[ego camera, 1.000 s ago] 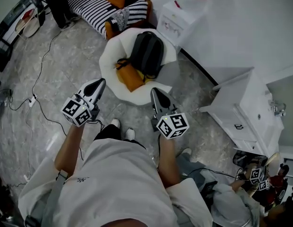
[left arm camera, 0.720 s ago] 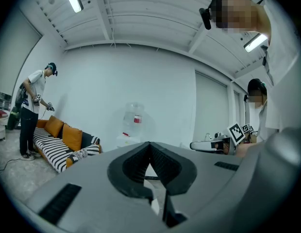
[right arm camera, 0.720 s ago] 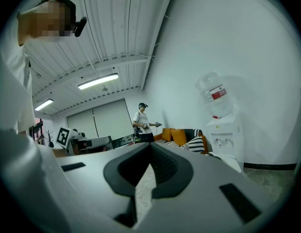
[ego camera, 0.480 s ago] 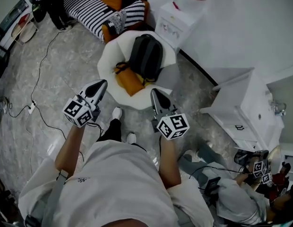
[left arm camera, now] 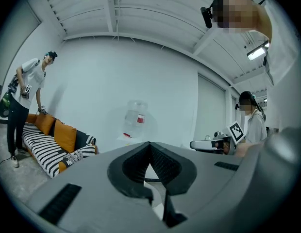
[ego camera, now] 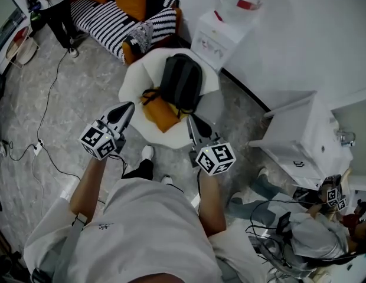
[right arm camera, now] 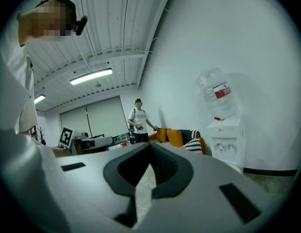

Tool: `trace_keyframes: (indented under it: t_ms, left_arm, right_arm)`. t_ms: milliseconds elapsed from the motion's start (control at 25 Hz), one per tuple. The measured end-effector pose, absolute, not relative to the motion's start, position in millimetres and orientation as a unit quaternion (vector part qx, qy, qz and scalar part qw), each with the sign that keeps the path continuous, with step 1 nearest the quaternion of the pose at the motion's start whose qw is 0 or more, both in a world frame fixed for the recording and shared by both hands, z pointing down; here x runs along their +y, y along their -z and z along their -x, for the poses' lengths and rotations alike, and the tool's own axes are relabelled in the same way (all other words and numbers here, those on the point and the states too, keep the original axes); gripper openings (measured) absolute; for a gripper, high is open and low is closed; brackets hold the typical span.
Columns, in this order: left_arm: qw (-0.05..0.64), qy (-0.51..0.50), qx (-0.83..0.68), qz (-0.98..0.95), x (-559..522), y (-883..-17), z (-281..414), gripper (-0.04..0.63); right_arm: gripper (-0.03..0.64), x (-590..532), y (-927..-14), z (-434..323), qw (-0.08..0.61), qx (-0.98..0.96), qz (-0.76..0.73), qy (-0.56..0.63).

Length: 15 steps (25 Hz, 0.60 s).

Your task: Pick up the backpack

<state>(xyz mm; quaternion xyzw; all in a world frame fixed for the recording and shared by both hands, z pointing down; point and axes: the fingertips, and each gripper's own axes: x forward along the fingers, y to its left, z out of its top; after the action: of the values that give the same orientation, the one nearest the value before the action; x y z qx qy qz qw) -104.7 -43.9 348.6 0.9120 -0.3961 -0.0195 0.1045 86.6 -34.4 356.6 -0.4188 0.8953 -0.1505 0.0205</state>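
A black backpack [ego camera: 180,82] leans upright in a round white armchair [ego camera: 134,75], beside an orange cushion [ego camera: 160,112]. In the head view my left gripper [ego camera: 130,105] hangs over the floor just left of the chair's front edge, shut and empty. My right gripper [ego camera: 190,118] is over the chair's front rim, a short way below the backpack, also shut with nothing in it. Both point level toward the chair. In the left gripper view the jaws [left arm camera: 149,144] meet at the tips; the right gripper view shows the same closed jaws [right arm camera: 150,146]. The backpack is hidden in both gripper views.
A white water dispenser [ego camera: 220,35] with a bottle stands behind the chair. A striped sofa [ego camera: 121,13] with orange cushions lies at the back left, a person [ego camera: 48,5] beside it. A white cabinet [ego camera: 301,140] is at the right, another person [ego camera: 313,240] crouching below it. Cables [ego camera: 47,108] cross the floor.
Both grippers and I have moved forward toward the armchair; the right gripper's tip now reaches over the chair's front rim. The jaws stayed shut.
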Motion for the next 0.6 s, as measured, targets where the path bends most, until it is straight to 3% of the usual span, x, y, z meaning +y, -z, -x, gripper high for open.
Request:
trace_keyframes:
  t_ms: [600]
  left_arm:
    - [0.148, -0.020, -0.327, -0.933, -203, -387, 111, 0.002]
  right_arm:
    - [0.006, -172, -382, -81, -0.001, 0.856, 0.483, 0.184]
